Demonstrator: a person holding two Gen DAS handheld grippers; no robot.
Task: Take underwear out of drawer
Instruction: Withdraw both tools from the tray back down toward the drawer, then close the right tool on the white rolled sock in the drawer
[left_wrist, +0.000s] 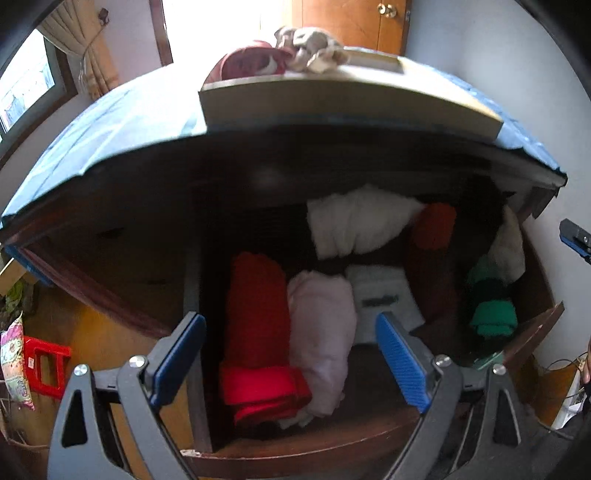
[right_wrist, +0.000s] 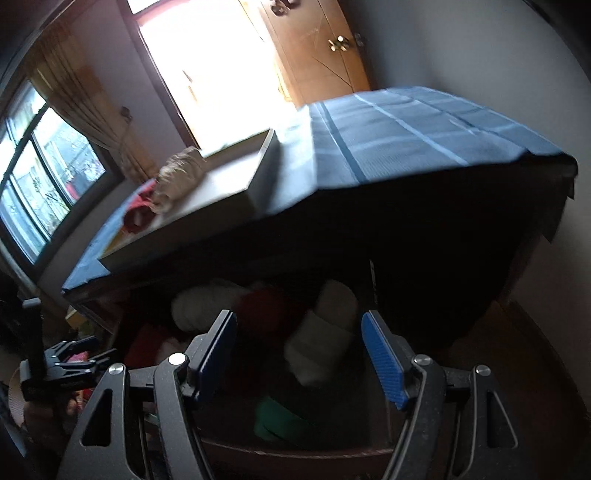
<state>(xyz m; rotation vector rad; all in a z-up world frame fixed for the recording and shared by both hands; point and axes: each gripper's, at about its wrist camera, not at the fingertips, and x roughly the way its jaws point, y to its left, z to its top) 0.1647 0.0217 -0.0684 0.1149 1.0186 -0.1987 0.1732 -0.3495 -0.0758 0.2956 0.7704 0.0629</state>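
Note:
The dark wooden drawer (left_wrist: 303, 448) stands pulled open and holds several rolled garments: a red roll (left_wrist: 258, 332), a pale pink roll (left_wrist: 321, 339), a white folded piece (left_wrist: 384, 299), a white bundle (left_wrist: 354, 221), a dark red one (left_wrist: 432, 229) and green ones (left_wrist: 493, 317). My left gripper (left_wrist: 291, 358) is open above the red and pink rolls, holding nothing. My right gripper (right_wrist: 299, 354) is open over the drawer's right part, above a white roll (right_wrist: 314, 350) and a green piece (right_wrist: 280, 421). It holds nothing.
A blue cloth (right_wrist: 406, 125) covers the dresser top, with a shallow white tray (left_wrist: 347, 99) holding red and beige garments (left_wrist: 310, 48). A red stool (left_wrist: 44, 365) stands on the floor at left. A window and curtain are at far left, wooden doors behind.

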